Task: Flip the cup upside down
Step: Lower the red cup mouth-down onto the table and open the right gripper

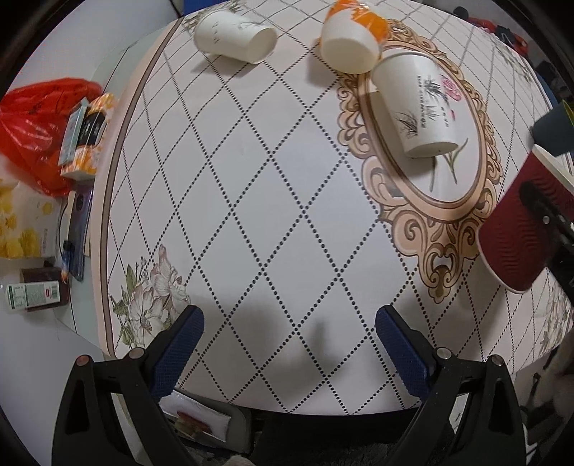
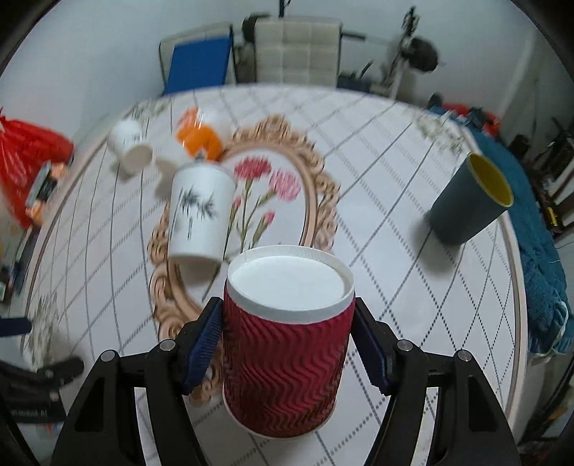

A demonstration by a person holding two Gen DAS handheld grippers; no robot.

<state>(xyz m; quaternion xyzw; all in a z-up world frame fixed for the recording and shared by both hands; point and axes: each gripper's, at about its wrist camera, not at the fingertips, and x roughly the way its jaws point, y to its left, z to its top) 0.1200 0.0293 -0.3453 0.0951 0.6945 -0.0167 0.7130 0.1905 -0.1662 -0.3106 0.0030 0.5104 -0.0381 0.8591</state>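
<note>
My right gripper (image 2: pixel 287 337) is shut on a red ribbed paper cup (image 2: pixel 283 362), held upside down with its white base up, a little above the table. The same red cup (image 1: pixel 516 233) shows at the right edge of the left wrist view, tilted, with the right gripper's finger across it. My left gripper (image 1: pixel 288 344) is open and empty over the table's near edge. A dark blue cup with a yellow inside (image 2: pixel 470 204) stands upright at the right.
A white cup with bamboo print (image 1: pixel 419 107) stands upside down on the round table's (image 1: pixel 251 179) ornate oval. An orange-and-white cup (image 1: pixel 353 34) and a white cup (image 1: pixel 235 36) sit further back. A red bag (image 1: pixel 39 125) and boxes lie left.
</note>
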